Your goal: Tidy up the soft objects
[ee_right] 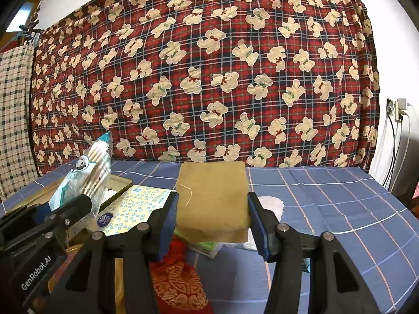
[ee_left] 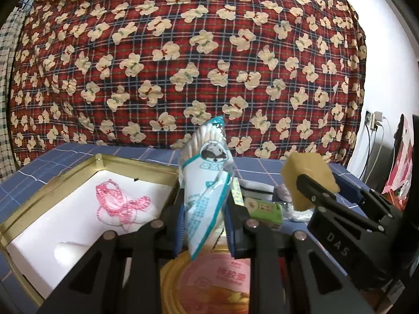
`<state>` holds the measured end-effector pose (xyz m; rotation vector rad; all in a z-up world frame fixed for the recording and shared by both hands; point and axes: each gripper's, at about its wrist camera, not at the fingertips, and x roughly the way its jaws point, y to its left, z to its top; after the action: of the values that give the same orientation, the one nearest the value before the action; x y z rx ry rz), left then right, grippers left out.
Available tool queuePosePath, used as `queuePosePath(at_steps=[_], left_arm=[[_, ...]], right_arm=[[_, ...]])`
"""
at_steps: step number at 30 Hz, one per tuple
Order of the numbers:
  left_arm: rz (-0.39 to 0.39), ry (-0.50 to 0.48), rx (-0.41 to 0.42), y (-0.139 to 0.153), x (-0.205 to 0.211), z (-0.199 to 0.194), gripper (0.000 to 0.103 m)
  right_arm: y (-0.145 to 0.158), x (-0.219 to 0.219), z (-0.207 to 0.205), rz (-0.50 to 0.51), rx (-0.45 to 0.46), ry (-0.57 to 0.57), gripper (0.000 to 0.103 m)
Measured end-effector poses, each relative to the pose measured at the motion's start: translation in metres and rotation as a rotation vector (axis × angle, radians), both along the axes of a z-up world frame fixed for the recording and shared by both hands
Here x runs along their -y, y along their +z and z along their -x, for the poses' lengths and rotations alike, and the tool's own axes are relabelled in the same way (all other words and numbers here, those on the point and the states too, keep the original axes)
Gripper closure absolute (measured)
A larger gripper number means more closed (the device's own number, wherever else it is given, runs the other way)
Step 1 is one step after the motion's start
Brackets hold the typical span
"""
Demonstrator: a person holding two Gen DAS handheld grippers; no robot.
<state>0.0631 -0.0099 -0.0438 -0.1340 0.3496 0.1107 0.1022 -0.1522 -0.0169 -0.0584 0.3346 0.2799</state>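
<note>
Left tool (ee_left: pixel 205 225): I have it clamped narrow on a packet of cotton swabs (ee_left: pixel 207 183), which stands upright between the blue pads, its top above the fingertips.
Under the left tool: I see a round tin lid (ee_left: pixel 209 285) with a pink label directly below the packet.
Right tool (ee_right: pixel 212 225): I hold it at a middling width, pads pressed on both sides of a tan sponge block (ee_right: pixel 212 201), which is lifted off the surface.
Under the right tool: a red embroidered pouch (ee_right: pixel 178 285) lies on the blue checked cloth (ee_right: pixel 340 209), with a green-and-white carton (ee_right: pixel 207 247) just past it.
Left of me: an open gold-rimmed box (ee_left: pixel 31 209) with a white liner holds a pink cord (ee_left: pixel 117 204).
Between the tools: a dotted yellow packet (ee_right: pixel 133 209) lies beside the box.
Far: a red plaid bear-print sheet (ee_left: pixel 183 52) hangs behind the surface.
</note>
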Motion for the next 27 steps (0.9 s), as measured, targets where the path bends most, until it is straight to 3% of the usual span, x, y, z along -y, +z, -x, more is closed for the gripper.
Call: queuePosePath(at_steps=[27], left_arm=[[0.004, 0.049, 0.021, 0.001, -0.022, 0.010, 0.079]], right_arm=[[-0.002, -0.023, -0.003, -0.002, -0.023, 0.084, 0.049]])
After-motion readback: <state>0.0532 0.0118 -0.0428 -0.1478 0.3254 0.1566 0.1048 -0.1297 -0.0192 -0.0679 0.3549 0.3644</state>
